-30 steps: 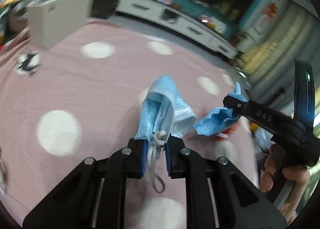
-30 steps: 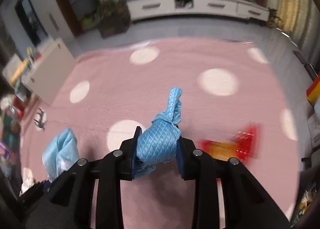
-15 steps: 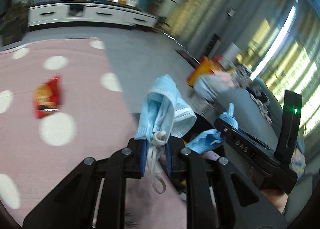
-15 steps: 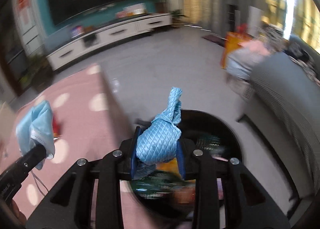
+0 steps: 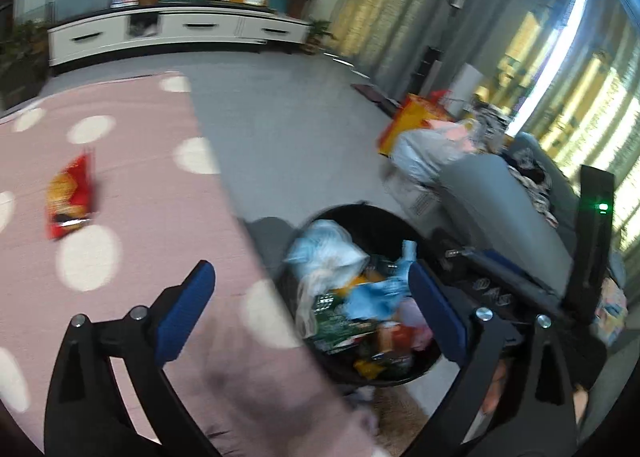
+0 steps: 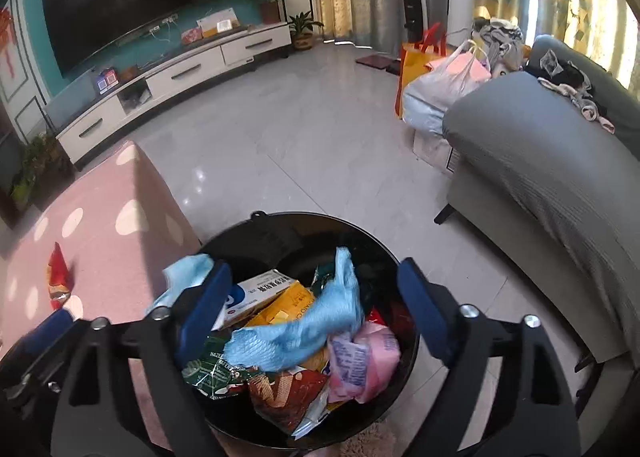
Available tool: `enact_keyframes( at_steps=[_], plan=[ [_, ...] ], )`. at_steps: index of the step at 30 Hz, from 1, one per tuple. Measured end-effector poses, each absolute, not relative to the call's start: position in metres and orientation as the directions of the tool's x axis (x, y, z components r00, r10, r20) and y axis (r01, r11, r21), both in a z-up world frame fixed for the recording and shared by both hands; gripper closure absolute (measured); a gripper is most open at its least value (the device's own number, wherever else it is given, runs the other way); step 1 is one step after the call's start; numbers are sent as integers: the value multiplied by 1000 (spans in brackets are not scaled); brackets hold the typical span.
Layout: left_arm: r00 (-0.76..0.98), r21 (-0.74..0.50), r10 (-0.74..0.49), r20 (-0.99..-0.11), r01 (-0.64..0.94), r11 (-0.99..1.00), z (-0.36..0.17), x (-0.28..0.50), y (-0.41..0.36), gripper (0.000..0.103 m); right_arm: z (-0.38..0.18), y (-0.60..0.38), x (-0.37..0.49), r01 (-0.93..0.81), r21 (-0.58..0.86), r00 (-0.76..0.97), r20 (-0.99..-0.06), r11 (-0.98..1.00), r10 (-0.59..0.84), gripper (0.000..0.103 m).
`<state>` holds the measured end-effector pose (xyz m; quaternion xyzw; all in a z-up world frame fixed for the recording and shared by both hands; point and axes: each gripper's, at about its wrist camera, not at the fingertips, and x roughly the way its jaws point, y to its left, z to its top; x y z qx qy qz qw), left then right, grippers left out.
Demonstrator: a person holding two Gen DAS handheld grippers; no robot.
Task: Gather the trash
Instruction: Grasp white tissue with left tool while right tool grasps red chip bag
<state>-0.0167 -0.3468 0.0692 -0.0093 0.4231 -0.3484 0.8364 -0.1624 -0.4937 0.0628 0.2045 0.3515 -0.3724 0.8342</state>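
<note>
Trash filled the black bin (image 6: 280, 225): a blue quilted cloth (image 6: 304, 329) and a pale blue face mask (image 6: 184, 273) lay on top of wrappers and boxes. Left gripper (image 5: 312, 309) and right gripper (image 6: 312, 305) both hung over the bin, jaws spread wide, nothing held. Remaining: one red snack packet (image 5: 68, 197) lay on the pink dotted rug (image 5: 140, 177), well apart from the bin. Judged mostly done.
</note>
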Motion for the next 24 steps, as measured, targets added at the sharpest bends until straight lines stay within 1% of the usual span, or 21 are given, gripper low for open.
enact_keyframes(
  at_steps=[3, 5, 8, 10, 11, 13, 15, 18, 20, 22, 24],
  plan=[
    [478, -286, -523, -706, 484, 827, 77, -7, -291, 3, 70, -478, -153, 729, 114, 524, -728, 675, -443, 12],
    [544, -251, -447, -710, 398, 882, 83, -2, -246, 3, 74, -460, -138, 680, 140, 568, -721, 720, -397, 11],
    [641, -194, -278, -716, 200, 960, 91, 4, -156, 3, 74, -425, -104, 599, 159, 609, -727, 785, -317, 7],
    [658, -181, -148, -738, 17, 983, 90, 7, -88, 3, 69, -397, -75, 525, 195, 633, -740, 829, -227, 7],
    [657, -180, -78, -749, -89, 980, 88, 7, -46, 3, 63, -378, -54, 474, 223, 635, -756, 852, -156, 7],
    [651, -168, 24, -759, -231, 958, 85, 3, 6, 3, 53, -348, -21, 408, 246, 622, -780, 879, -70, 7],
    [625, -152, 147, -767, -399, 904, 80, -3, 68, 3, 43, -319, 14, 366, 243, 590, -807, 898, -22, 7],
    [588, -138, 260, -766, -545, 827, 71, -9, 125, 3, 34, -288, 58, 340, 264, 563, -826, 903, 30, 7],
    [553, -136, 280, -785, -595, 792, 61, -6, 151, 3, 30, -272, 83, 329, 264, 549, -834, 907, 44, 7],
    [529, -174, 242, -814, -618, 767, 46, -1, 177, 3, 26, -258, 112, 327, 232, 537, -844, 916, 21, 7],
    [517, -204, 185, -836, -605, 770, 29, 7, 186, 3, 22, -255, 128, 362, 194, 518, -855, 912, -24, 7]
  ],
)
